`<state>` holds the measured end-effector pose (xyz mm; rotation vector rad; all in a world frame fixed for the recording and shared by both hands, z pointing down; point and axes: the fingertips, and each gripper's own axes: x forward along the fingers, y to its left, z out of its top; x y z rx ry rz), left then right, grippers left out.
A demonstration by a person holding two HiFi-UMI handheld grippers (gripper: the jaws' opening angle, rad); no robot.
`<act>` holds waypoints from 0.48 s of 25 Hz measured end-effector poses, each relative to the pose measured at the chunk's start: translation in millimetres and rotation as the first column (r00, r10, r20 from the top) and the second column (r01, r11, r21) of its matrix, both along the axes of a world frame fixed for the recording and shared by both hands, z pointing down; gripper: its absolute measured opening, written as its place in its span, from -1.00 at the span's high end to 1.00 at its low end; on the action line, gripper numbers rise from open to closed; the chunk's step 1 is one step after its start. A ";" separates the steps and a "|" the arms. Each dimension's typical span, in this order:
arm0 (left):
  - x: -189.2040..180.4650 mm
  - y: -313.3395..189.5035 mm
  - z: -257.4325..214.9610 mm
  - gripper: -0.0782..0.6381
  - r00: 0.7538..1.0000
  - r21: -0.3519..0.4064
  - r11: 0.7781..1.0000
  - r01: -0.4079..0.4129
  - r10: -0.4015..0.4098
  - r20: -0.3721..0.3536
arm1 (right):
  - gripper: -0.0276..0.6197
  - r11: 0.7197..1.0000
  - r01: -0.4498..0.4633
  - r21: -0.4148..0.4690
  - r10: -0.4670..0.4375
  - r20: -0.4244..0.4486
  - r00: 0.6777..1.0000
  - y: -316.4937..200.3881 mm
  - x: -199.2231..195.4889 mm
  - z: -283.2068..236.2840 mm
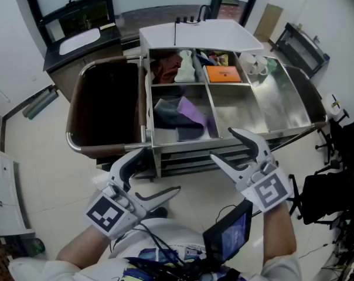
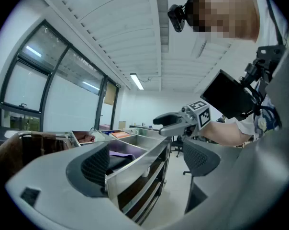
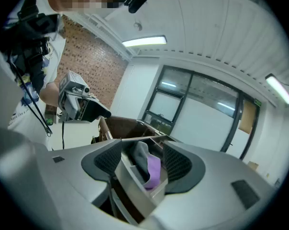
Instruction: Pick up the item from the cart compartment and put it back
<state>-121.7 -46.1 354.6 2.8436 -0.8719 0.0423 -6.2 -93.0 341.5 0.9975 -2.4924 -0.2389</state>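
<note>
The steel cart (image 1: pixel 294 107) has several compartments. A purple cloth (image 1: pixel 191 111) and a dark grey cloth (image 1: pixel 168 116) lie in the near-left compartment. My left gripper (image 1: pixel 156 173) hovers open below the cart's front edge, with nothing in it. To its right, my right gripper (image 1: pixel 225 145) is open over the front rim beside that compartment, and it too holds nothing. The right gripper view looks between the wide jaws (image 3: pixel 142 164) at the purple cloth (image 3: pixel 153 170) and grey cloth (image 3: pixel 140 155). In the left gripper view the open left gripper (image 2: pixel 149 162) frames the cart's front rim (image 2: pixel 135 157) and the right gripper (image 2: pixel 180 121).
A brown bin (image 1: pixel 104 107) hangs on the cart's left side. The back compartments hold a reddish cloth (image 1: pixel 165 68), an orange packet (image 1: pixel 223 74) and white cups (image 1: pixel 253 64). The near-right tray (image 1: pixel 276 116) is bare steel. Black chairs (image 1: pixel 335 180) stand at the right.
</note>
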 end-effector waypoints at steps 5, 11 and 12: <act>-18.1 -55.4 2.5 -0.54 1.000 0.013 1.000 0.004 -0.004 0.008 | -0.03 0.992 0.113 -0.056 -0.119 -0.112 0.987 -92.7 -43.0 36.1; -32.1 -75.0 -4.0 -0.54 0.999 0.027 0.999 0.033 -0.032 -0.019 | -0.03 0.939 0.221 -0.263 -0.310 -0.370 0.876 -146.0 -74.6 112.5; -34.3 -76.8 -3.9 -0.54 0.999 0.029 0.999 0.040 -0.039 -0.022 | -0.04 0.927 0.222 -0.302 -0.338 -0.419 0.843 -151.8 -77.8 130.0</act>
